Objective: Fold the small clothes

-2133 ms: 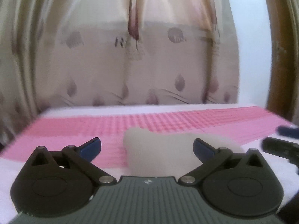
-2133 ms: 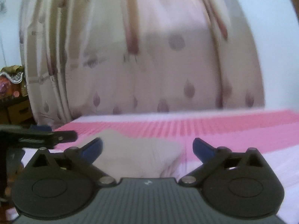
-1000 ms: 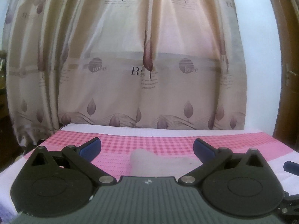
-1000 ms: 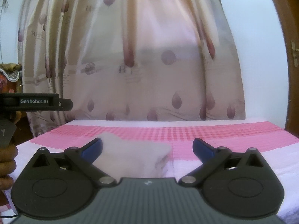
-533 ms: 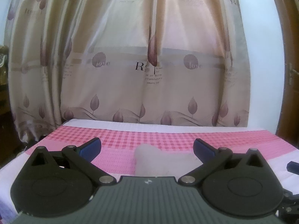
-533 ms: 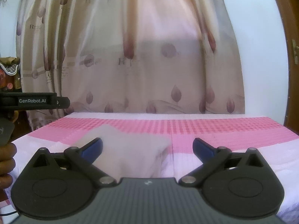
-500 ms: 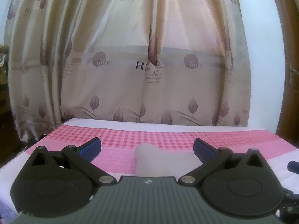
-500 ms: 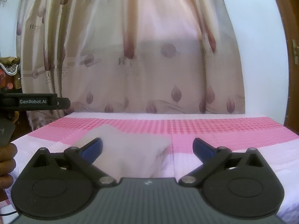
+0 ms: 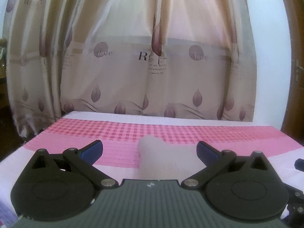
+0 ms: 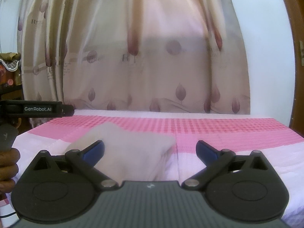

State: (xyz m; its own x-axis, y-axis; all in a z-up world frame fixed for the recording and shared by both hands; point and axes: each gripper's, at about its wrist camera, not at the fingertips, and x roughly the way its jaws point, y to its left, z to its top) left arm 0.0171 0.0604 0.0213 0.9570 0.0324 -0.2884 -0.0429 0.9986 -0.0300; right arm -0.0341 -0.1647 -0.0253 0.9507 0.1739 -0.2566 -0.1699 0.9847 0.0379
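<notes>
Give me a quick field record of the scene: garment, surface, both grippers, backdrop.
garment: beige cloth, lying in a compact shape, apparently folded, on the bed
surface: pink checked bedsheet
left gripper: jaws open, holding nothing, cloth ahead
right gripper: jaws open, holding nothing, cloth ahead and to its left
backdrop: beige leaf-print curtain

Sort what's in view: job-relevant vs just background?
Job:
- beige garment lying on the pink checked bedcover
- left gripper, open, holding nothing
- right gripper, open, holding nothing

Background:
- leaf-print curtain
- white wall
- wooden door frame
- cluttered shelf at far left
</notes>
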